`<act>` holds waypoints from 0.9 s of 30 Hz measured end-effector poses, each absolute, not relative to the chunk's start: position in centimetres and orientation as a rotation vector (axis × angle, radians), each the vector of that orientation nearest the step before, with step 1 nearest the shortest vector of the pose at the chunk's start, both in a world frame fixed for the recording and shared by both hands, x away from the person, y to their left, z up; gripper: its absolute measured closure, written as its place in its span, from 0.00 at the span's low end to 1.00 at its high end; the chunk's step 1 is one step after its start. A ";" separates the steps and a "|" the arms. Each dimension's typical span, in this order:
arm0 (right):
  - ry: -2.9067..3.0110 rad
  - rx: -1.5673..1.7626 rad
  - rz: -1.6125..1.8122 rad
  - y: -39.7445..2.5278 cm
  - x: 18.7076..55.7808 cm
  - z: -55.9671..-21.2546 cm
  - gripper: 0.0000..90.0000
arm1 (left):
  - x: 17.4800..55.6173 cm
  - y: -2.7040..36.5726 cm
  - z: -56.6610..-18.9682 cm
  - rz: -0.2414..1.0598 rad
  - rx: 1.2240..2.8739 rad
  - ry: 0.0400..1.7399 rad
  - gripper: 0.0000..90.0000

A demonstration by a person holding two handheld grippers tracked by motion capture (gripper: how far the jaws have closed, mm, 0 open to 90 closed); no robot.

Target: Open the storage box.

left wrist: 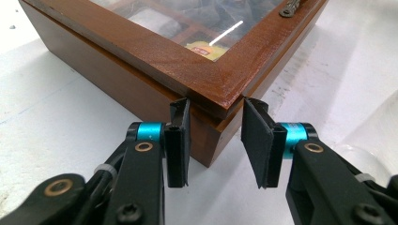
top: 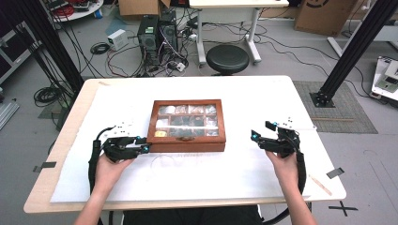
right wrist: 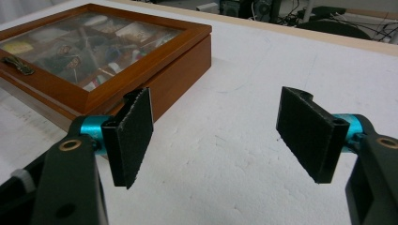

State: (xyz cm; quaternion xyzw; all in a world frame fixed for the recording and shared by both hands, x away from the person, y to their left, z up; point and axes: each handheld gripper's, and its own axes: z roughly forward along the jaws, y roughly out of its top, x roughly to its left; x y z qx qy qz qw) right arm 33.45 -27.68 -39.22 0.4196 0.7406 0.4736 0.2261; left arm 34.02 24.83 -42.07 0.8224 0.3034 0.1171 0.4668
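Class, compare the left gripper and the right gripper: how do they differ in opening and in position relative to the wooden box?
The left gripper stands narrowly open, straddling a front corner of the wooden box; the right gripper is spread much wider, clear of the box over bare white table cover. Both are hand-held, with flat black fingers.

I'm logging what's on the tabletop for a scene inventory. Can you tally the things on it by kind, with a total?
Brown wooden box with a glass-paned lid: 1
Black hand-held tongs with blue collars: 2, left and right
White foam sheet covering the table: 1
Total: 4
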 end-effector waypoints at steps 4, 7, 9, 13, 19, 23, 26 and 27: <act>2.041 1.154 1.308 -27.7 33.4 -39.2 0.31 | 33.9 24.8 -41.8 0.311 2.014 0.735 0.70; 2.042 1.150 1.309 -27.7 33.4 -39.2 0.31 | 33.9 24.7 -41.5 0.327 2.012 0.736 0.70; 2.042 1.149 1.312 -27.7 33.4 -39.2 0.31 | 33.9 24.7 -41.4 0.329 2.009 0.736 0.70; 2.042 1.152 1.308 -27.7 33.4 -39.2 0.31 | 33.8 24.6 -40.9 0.350 1.985 0.746 0.70; 2.036 1.150 1.307 -27.7 33.3 -39.1 0.31 | 33.5 24.3 -40.3 0.418 1.971 0.779 0.65; 2.032 1.154 1.312 -27.7 33.3 -39.1 0.31 | 33.4 24.3 -39.8 0.444 1.946 0.782 0.65; 2.028 1.154 1.313 -27.7 33.3 -39.1 0.31 | 33.4 24.2 -39.4 0.455 1.932 0.784 0.64; 2.028 1.154 1.313 -27.7 33.3 -39.1 0.31 | 33.5 24.2 -39.3 0.458 1.930 0.784 0.64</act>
